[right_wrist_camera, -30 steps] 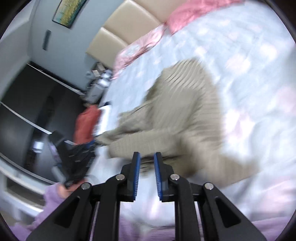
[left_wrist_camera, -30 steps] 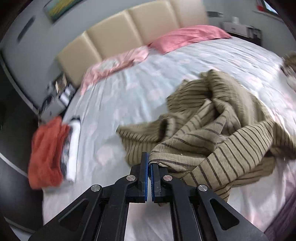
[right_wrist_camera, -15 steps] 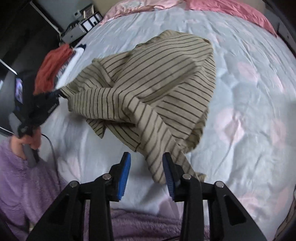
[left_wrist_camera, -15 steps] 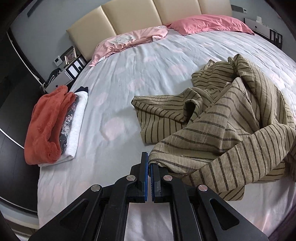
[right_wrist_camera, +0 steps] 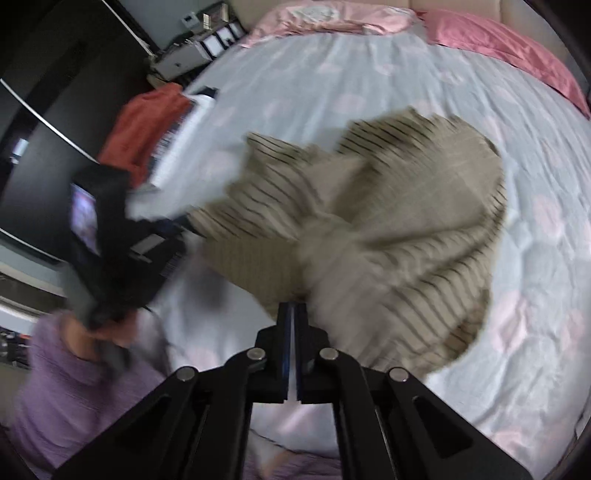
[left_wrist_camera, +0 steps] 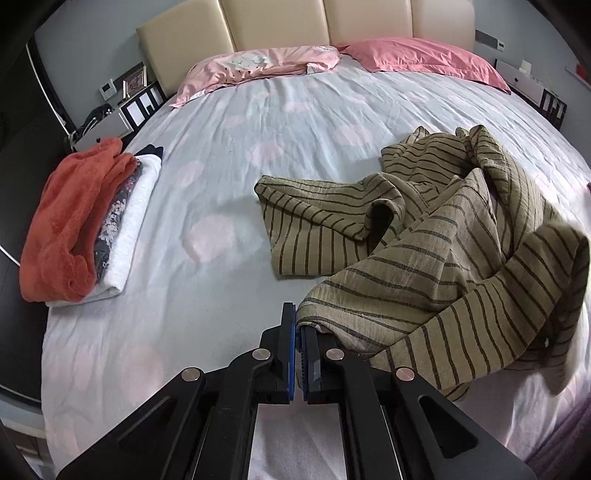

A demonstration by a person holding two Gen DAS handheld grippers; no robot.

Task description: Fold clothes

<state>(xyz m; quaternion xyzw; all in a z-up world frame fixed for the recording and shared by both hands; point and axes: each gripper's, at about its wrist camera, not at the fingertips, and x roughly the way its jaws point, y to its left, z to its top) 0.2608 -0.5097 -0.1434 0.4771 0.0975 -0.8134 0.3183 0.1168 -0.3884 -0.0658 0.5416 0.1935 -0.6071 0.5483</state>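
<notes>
An olive shirt with dark stripes lies crumpled on the right half of the bed. My left gripper is shut on one edge of it, low over the sheet near the bed's front. In the blurred right wrist view the same shirt bunches toward my right gripper, whose jaws are shut with the cloth pinched at their tips. The left gripper shows there as a black tool at the shirt's left end. The shirt's right side hangs lifted off the sheet.
A stack of folded clothes, orange on floral on white, sits at the bed's left edge. Pink pillows lie against the beige headboard. A nightstand stands at the far left. A person's purple sleeve is at the near edge.
The right gripper's jaws went from open beside the shirt's hem to shut on the cloth, and it swung over the shirt. The left gripper kept its grip and drifted slightly.
</notes>
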